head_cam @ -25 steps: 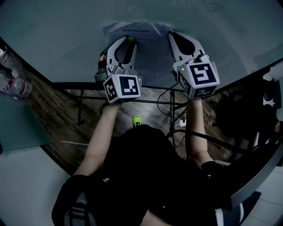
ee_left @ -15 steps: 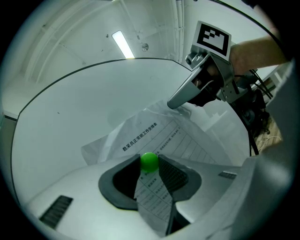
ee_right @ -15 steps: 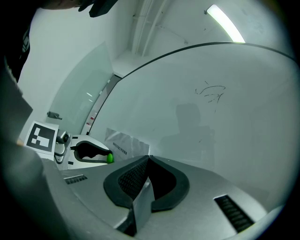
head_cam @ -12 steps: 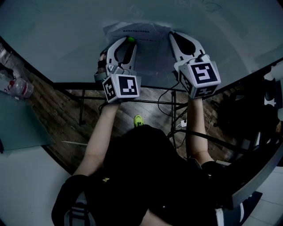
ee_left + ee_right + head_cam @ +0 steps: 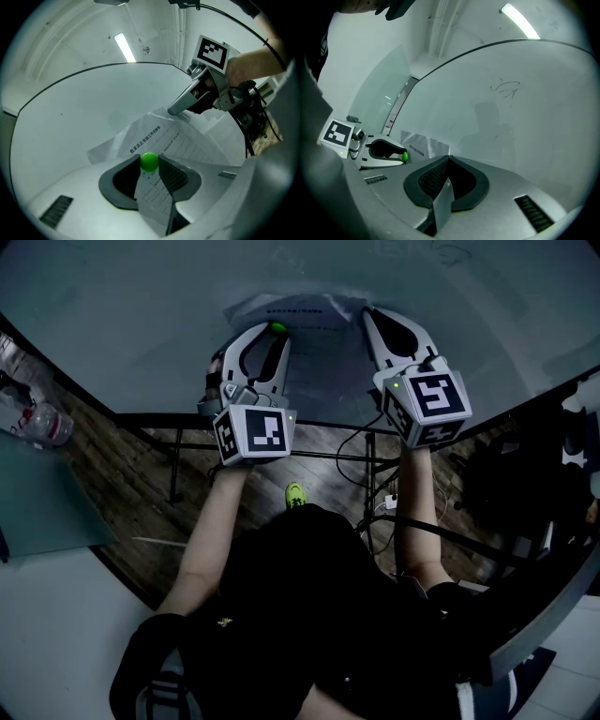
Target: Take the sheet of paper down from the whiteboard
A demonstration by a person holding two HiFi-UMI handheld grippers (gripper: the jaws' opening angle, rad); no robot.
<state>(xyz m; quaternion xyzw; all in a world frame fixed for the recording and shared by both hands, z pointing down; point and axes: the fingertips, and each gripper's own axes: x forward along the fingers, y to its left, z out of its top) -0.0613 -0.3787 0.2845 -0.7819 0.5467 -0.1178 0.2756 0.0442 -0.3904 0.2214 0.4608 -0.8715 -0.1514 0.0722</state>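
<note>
Two hand-held grippers hold a white printed sheet of paper (image 5: pixel 180 140) against a large white whiteboard (image 5: pixel 520 126).
The left hand-held gripper (image 5: pixel 275 331) has its jaws pressed on a small green round magnet (image 5: pixel 150 161) near the sheet's top, with the crumpled paper running between them. The right hand-held gripper (image 5: pixel 448 161) is clamped on the sheet's upper right corner, jaws nearly together. The magnet seems to sit at the board, though contact is unclear.

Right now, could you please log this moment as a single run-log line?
left claw: shut on green magnet | right claw: shut on sheet of paper | sheet: creased, on whiteboard
</note>
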